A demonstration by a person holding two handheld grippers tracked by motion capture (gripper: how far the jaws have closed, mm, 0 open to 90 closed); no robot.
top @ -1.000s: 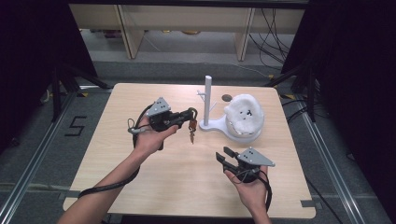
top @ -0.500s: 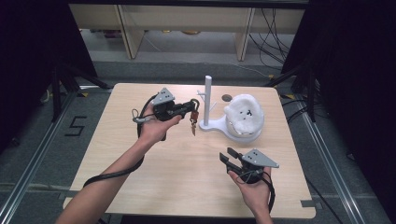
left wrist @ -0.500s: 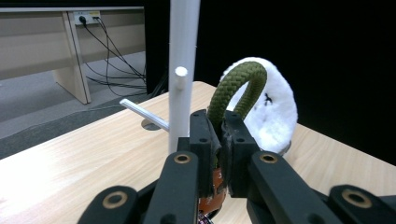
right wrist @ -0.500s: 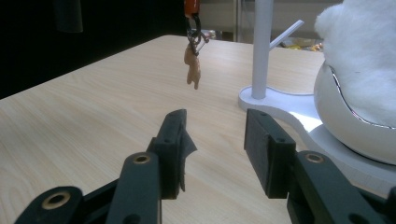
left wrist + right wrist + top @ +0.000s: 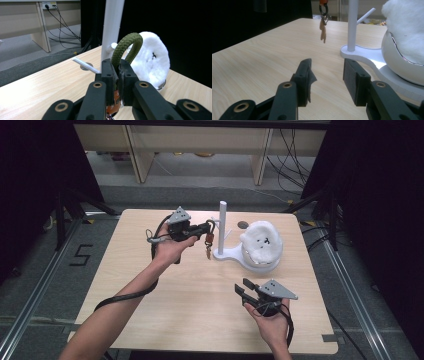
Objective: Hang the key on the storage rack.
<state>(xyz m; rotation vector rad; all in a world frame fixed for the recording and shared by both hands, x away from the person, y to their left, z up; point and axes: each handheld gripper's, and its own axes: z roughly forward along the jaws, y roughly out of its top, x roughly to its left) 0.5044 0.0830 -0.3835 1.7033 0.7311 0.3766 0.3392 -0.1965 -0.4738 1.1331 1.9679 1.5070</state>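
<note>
Up and forward went the keychain [image 5: 208, 243] since the earlier frames, carried from mid-desk right to the white stand [image 5: 223, 234]. Its olive cord loop [image 5: 127, 47] stood clear above the left gripper [image 5: 206, 228], whose fingers [image 5: 109, 80] were clamped on it just below the arch; the orange tag and small charm hung beneath, clear of the desk [image 5: 150, 285], just beside the stand's post. The step in hand looked like hanging the loop on one of the stand's side pegs. As I judged it, the next move called for lifting the loop over a peg tip, sliding it on, then letting go without the charm swinging into the post.

Farther out, the fluffy white object [image 5: 260, 246] sat in its shiny bowl on the stand's base. The right gripper [image 5: 244, 291] rested low near the desk's near edge, fingers [image 5: 356, 80] apart and holding nothing, pointed toward the stand.

Hard to make out: which peg was meant, since the left gripper view had the post partly behind the cord. The charm's shape was too small to tell, and a dark round spot behind the stand couldn't be identified.
</note>
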